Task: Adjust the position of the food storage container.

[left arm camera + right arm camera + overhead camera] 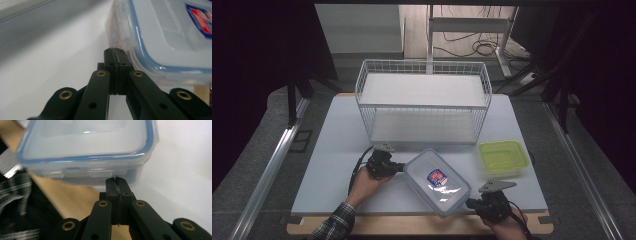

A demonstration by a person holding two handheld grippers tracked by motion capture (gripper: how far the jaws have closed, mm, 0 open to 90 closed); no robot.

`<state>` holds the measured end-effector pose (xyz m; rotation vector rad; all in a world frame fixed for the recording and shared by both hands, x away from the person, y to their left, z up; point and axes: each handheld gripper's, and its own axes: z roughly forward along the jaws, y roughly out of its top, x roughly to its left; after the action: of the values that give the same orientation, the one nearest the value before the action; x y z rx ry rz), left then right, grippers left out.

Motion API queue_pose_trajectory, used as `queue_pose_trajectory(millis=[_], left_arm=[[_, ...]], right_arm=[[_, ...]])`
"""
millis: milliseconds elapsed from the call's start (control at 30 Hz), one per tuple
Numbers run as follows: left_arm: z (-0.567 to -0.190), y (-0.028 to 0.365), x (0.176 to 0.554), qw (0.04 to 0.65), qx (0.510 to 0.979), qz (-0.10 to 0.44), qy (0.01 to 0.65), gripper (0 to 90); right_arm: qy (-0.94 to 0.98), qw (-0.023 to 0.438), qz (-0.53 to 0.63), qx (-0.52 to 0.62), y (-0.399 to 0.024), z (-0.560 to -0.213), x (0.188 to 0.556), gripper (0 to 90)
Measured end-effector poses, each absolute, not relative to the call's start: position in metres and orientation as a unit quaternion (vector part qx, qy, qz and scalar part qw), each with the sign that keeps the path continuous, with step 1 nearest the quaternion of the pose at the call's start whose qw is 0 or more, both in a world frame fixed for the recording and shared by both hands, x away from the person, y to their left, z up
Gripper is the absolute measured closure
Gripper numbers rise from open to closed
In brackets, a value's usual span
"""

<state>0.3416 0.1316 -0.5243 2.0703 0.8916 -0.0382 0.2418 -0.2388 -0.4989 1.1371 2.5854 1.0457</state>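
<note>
I see the clear rectangular plastic container with a blue-rimmed lid (437, 181) lying diagonally on the white table (332, 165) between my clenched left gripper (401, 168) and clenched right gripper (469, 203), each seemingly touching an end.

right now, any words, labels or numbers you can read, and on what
Red and blue sticker on the lid of the clear container: it carries lettering, but it is too blurred and small to read in the high view, and cut off and blurred in the left gripper view.
Green container: no text to be seen.
Wire basket: no text to be seen.
</note>
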Motion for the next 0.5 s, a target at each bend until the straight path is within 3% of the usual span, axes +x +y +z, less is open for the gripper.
queue_pose_trajectory(millis=[267,400,500], left_arm=[[-0.52,0.139,0.327,0.408,0.838,-0.014,0.362,90.0],[-0.519,0.145,0.323,0.4,0.847,-0.041,0.347,90.0],[-0.519,0.151,0.33,0.389,0.845,-0.013,0.367,90.0]], right_arm=[[0.852,0.088,0.336,0.392,-0.238,-0.502,0.275,89.7],[0.849,0.096,0.334,0.397,-0.237,-0.504,0.286,89.6],[0.845,0.088,0.34,0.404,-0.236,-0.505,0.298,89.6]])
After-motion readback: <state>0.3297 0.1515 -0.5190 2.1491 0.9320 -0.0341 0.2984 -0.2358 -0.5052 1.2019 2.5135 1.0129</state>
